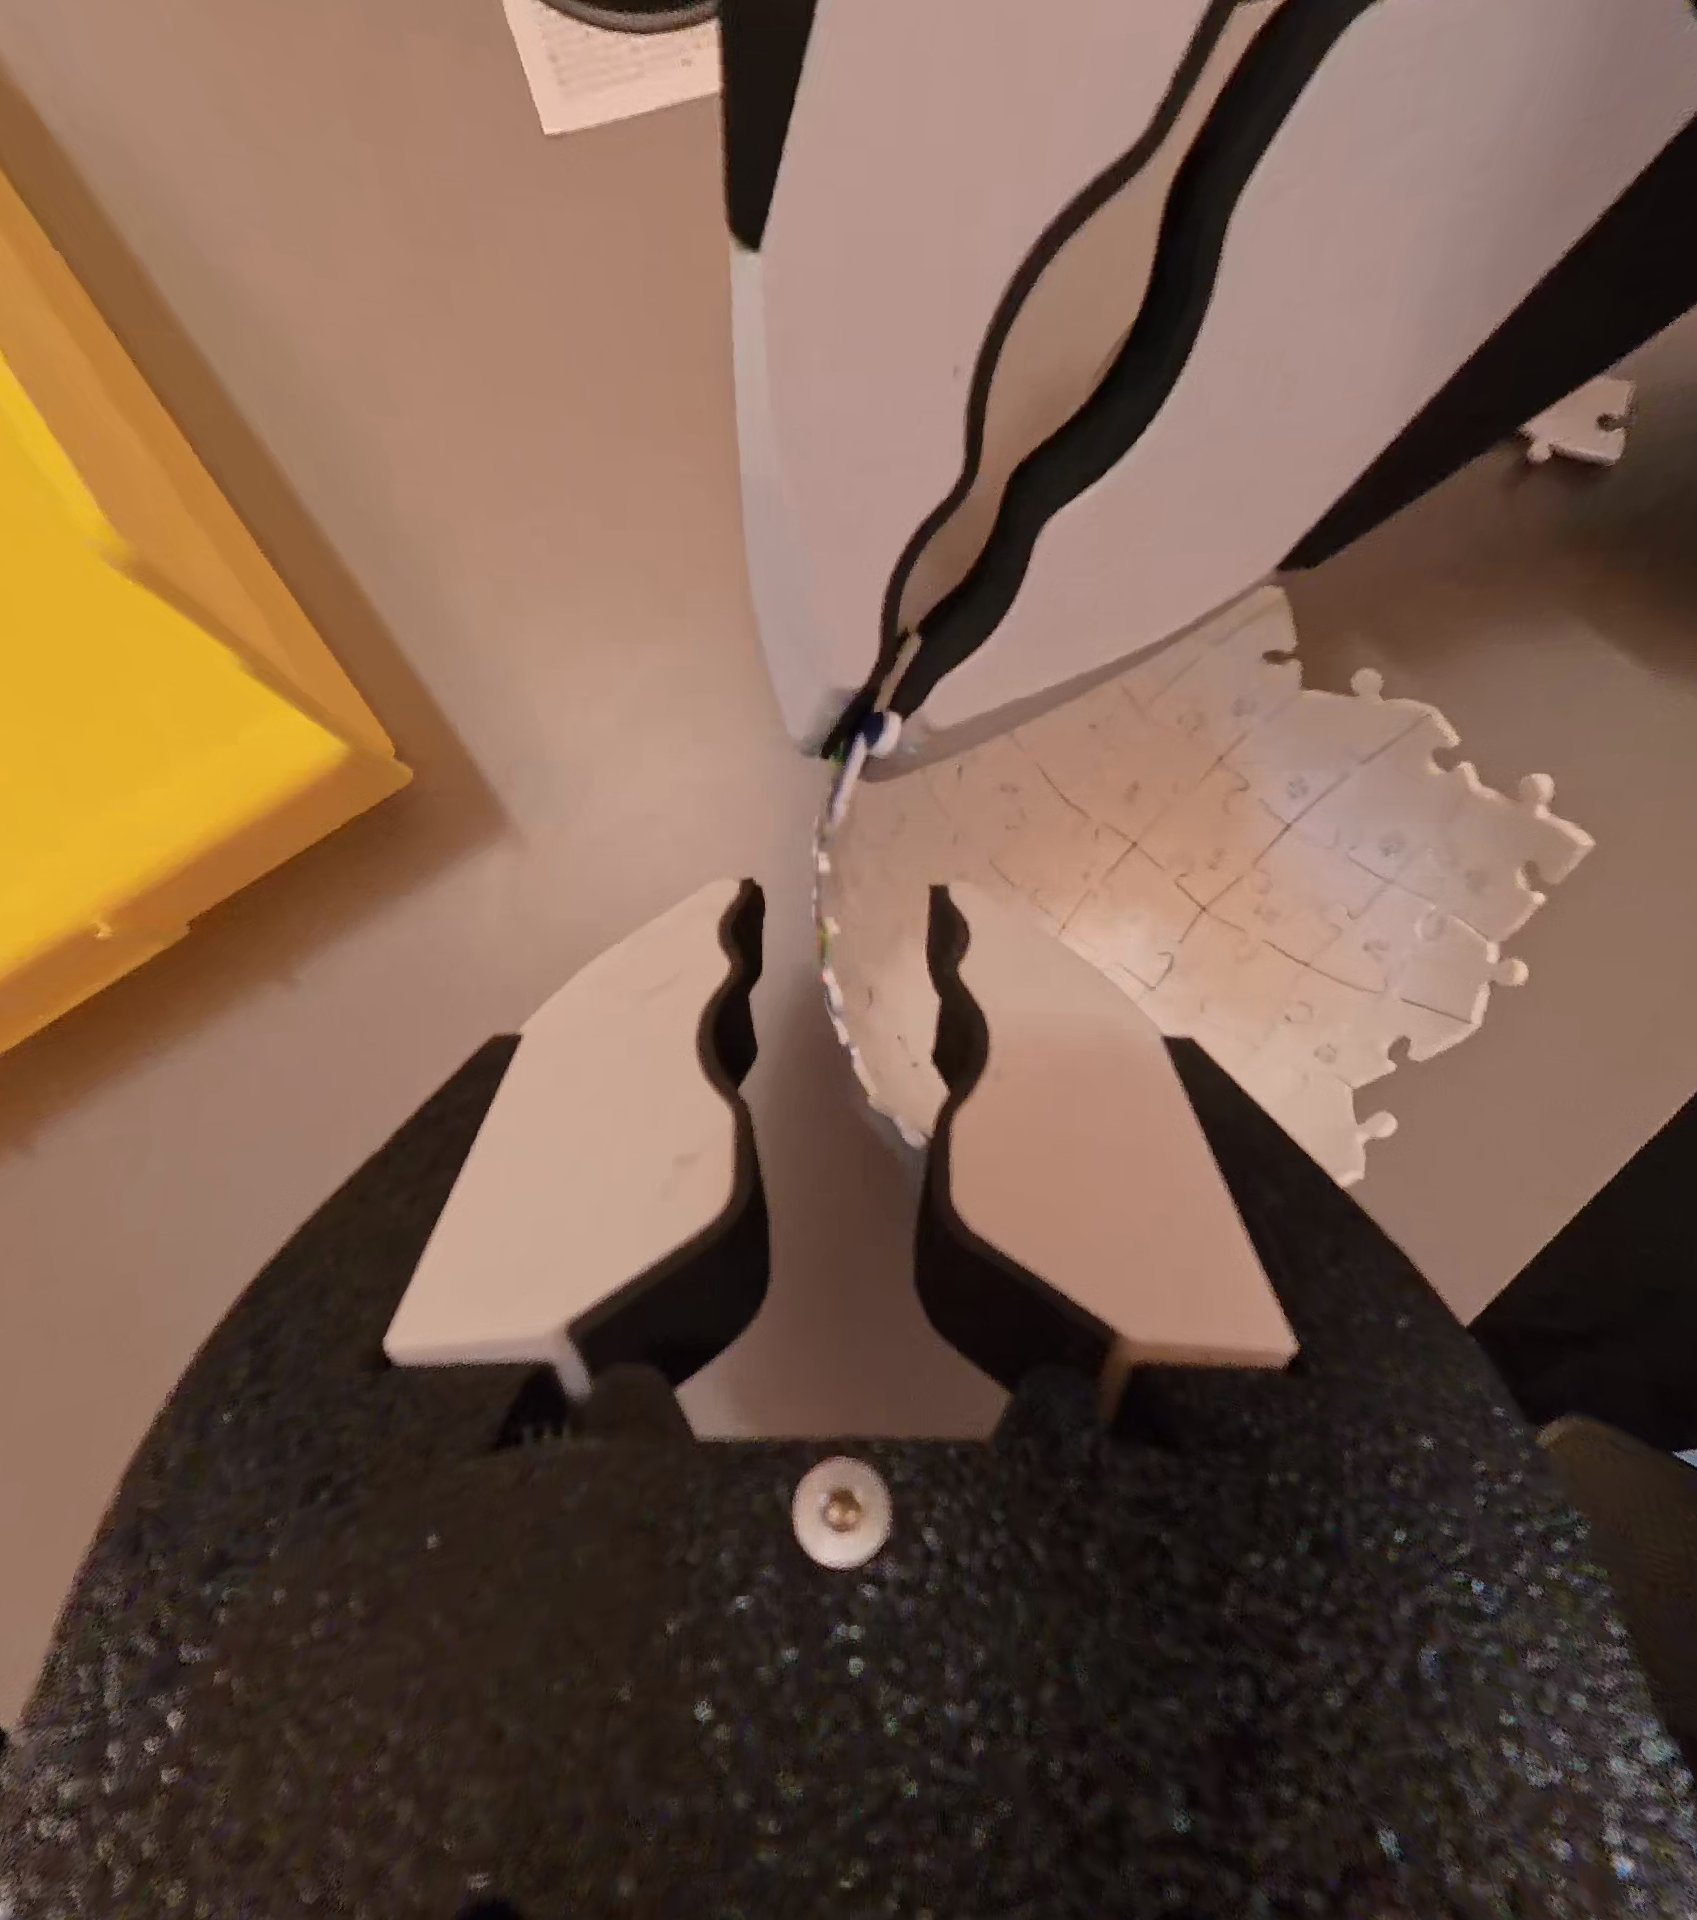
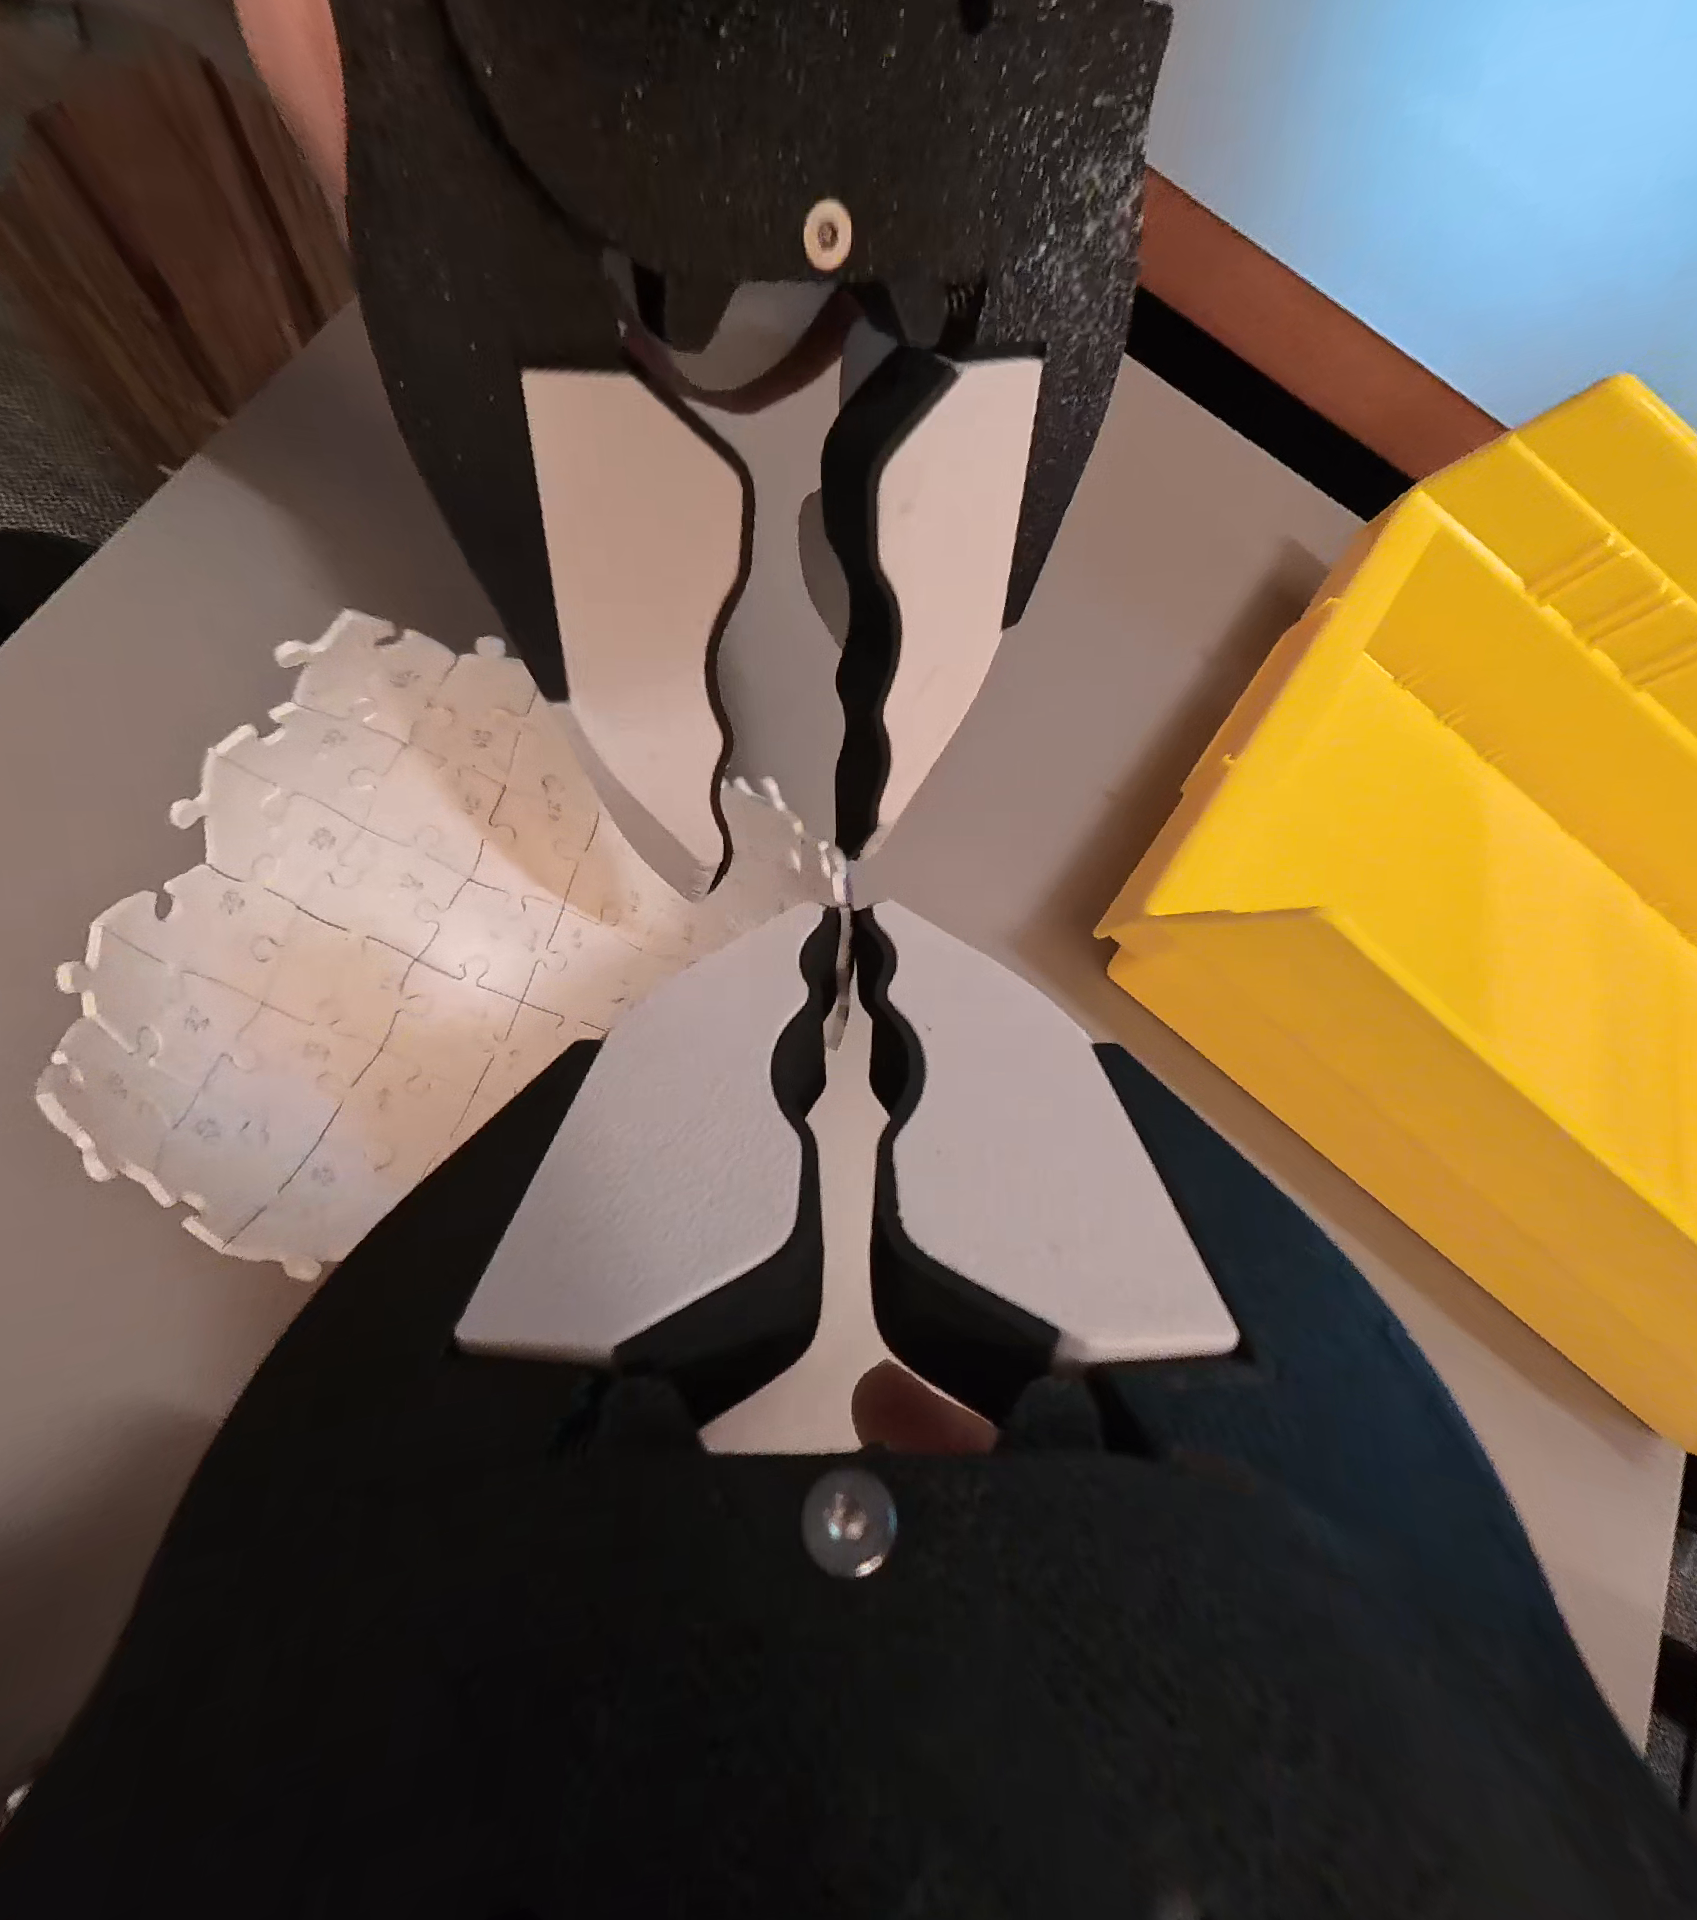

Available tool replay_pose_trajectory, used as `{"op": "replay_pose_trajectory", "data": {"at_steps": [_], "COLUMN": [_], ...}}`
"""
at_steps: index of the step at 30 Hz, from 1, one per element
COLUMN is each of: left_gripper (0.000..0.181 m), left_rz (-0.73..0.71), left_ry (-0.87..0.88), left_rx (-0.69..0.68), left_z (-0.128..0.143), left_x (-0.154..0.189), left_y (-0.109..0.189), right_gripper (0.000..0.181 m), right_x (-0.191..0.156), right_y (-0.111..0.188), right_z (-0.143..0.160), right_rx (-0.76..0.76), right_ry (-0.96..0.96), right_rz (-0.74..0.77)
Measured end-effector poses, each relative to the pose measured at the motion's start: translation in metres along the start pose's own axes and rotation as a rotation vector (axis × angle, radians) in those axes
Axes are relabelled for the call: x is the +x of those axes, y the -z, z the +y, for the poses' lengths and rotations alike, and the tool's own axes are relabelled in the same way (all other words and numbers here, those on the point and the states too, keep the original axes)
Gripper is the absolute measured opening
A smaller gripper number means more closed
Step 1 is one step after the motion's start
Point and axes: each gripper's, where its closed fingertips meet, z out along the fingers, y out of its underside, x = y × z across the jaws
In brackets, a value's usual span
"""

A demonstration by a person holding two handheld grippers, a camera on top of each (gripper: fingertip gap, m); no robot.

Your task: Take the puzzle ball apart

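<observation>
While our right gripper pinches the shell rim at mid-frame, our spread left gripper straddles that edge, shell running right.

Your left gripper is hovering with its white, black-padded fingers spread apart, straddling the rim of the curved white shell of interlocked puzzle pieces without closing on it. Opposite, your right gripper is pinching that same rim, tips pressed together. A yellow plastic bin is sitting at the left on the grey tabletop; one loose white puzzle piece is lying at the far right.
</observation>
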Motion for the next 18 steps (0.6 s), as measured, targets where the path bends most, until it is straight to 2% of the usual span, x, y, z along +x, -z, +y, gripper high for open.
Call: {"op": "replay_pose_trajectory", "data": {"at_steps": [8,18], "left_gripper": [0.028,0.018], "left_rz": [0.025,0.054], "left_ry": [0.012,0.055], "left_rx": [-0.055,-0.056], "left_z": [0.008,0.012], "left_x": [0.001,0.0], "left_y": [-0.006,-0.011], "right_gripper": [0.003,0.003], "right_x": [0.0,-0.001], "right_y": [-0.003,-0.007], "right_z": [0.001,-0.002], "right_rx": [-0.016,0.005], "right_ry": [0.012,0.04], "right_rz": [0.012,0.013]}}
